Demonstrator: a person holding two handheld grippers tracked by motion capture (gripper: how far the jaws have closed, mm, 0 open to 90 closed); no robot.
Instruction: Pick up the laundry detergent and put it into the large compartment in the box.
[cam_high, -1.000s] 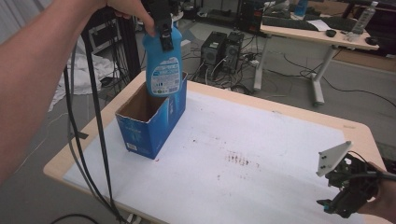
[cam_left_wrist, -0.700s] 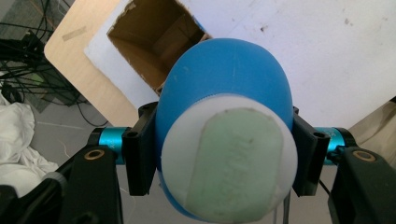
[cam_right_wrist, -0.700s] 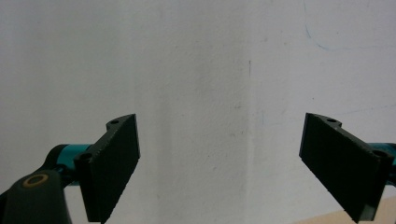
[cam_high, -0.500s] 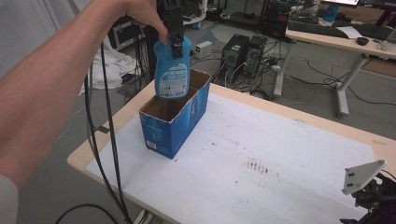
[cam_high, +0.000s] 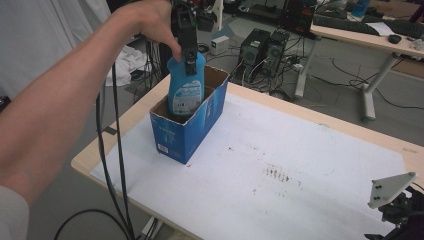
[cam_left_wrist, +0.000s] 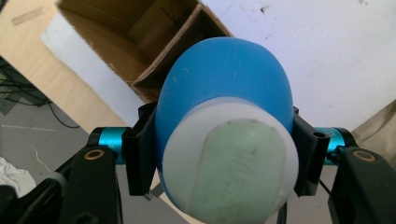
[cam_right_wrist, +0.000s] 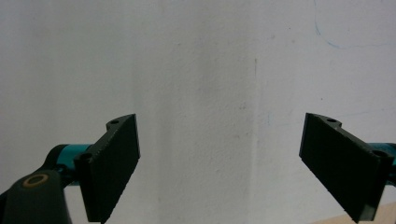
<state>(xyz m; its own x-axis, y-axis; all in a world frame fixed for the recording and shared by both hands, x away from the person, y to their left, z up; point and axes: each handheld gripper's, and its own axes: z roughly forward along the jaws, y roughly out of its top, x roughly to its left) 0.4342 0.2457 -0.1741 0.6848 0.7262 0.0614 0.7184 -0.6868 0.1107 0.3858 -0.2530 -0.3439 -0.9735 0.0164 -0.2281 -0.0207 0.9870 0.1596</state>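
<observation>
The left tongs (cam_high: 189, 61) are clenched on the neck of a blue bottle (cam_high: 185, 92), whose base sits inside the open box (cam_high: 187, 135) near the table's (cam_high: 320, 190) far left corner. By my reading the lowering is mostly done; setting it down and letting go remain. The right tongs (cam_right_wrist: 219, 163) hang released, empty, over the near right corner.

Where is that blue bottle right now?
In the high view, the blue bottle stands upright at the table's far left, its lower part inside the open blue cardboard box, its neck clamped by the left tongs.
</observation>
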